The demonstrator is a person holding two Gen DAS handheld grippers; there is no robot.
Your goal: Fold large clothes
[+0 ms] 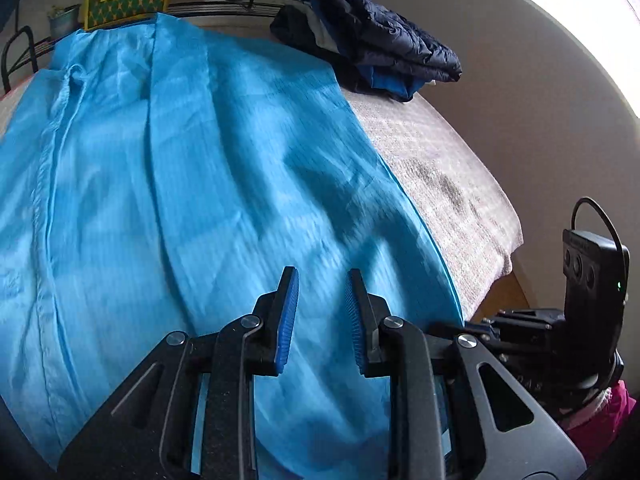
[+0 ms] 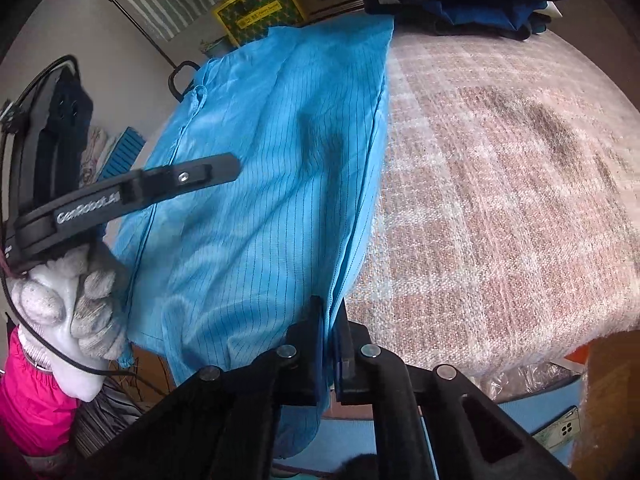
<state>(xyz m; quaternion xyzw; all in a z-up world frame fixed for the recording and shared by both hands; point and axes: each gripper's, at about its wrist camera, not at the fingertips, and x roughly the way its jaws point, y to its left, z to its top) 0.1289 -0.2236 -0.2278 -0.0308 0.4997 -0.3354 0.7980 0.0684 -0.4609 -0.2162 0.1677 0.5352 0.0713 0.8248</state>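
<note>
Pinkish blanket [image 2: 500,184], blue garment [image 2: 260,200], folded dark jackets [image 1: 384,40] behind

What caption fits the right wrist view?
Right tool shut on the edge of a light blue striped fabric garment on a pinkish woven blanket.

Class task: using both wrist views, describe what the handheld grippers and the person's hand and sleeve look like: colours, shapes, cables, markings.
Each gripper, left gripper and right gripper, is black, with angular linkage arms, silver rivets and ribbed blue pads. White lettering marks the left one's side in the right wrist view. The hand wears a greyish-white knit glove under a bright pink sleeve. A thin black cable crosses the glove.
</note>
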